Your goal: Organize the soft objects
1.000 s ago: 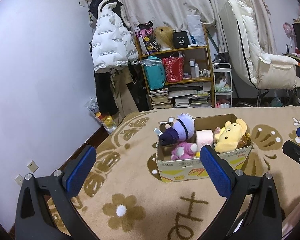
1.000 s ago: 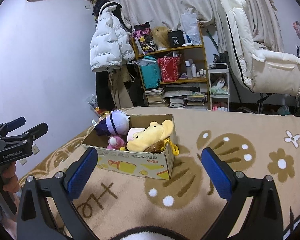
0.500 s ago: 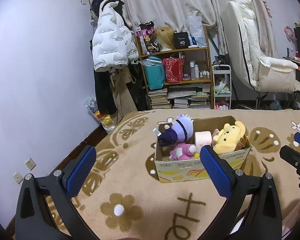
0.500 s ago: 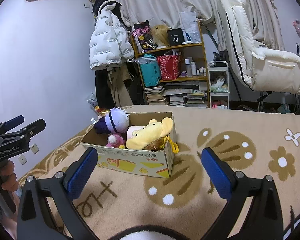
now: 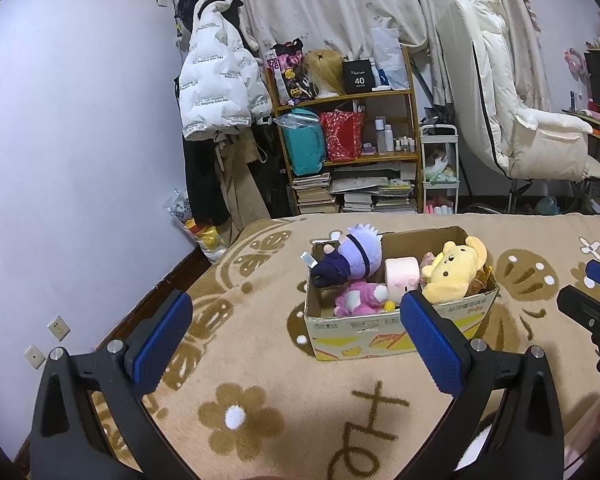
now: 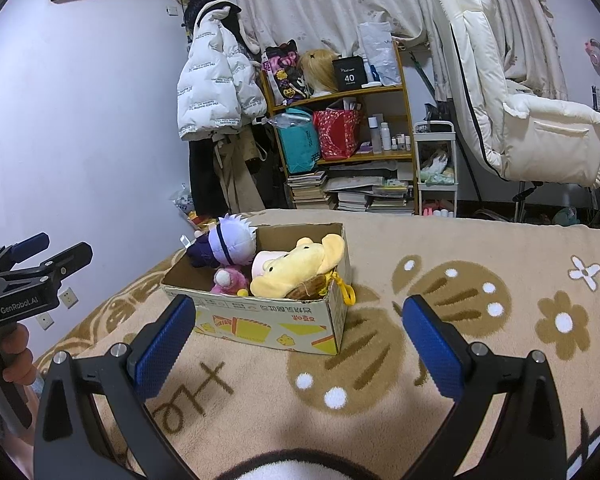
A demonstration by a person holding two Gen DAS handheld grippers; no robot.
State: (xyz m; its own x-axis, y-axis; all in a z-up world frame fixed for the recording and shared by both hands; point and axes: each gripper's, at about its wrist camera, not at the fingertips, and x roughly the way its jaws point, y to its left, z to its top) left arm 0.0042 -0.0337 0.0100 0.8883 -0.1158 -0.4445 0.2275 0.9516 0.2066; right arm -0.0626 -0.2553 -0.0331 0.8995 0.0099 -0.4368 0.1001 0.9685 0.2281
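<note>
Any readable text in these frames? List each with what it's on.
"40": black box on the shelf's top tier; small line under it unreadable.
"GenRobot.AI": body of the left gripper, right wrist view.
White puffer jacket: repeated print, too small.
Cardboard box: front-face characters, blurred.

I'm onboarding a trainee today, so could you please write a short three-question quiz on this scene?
1. True or false: the yellow bear plush lies inside the cardboard box.
2. Which toy sits at the box's far left end? A) purple-haired doll B) pink plush
3. Fill in: both the left tool and the right tool are ____ and hold nothing.

Key: 1 true; 2 A; 3 open.
</note>
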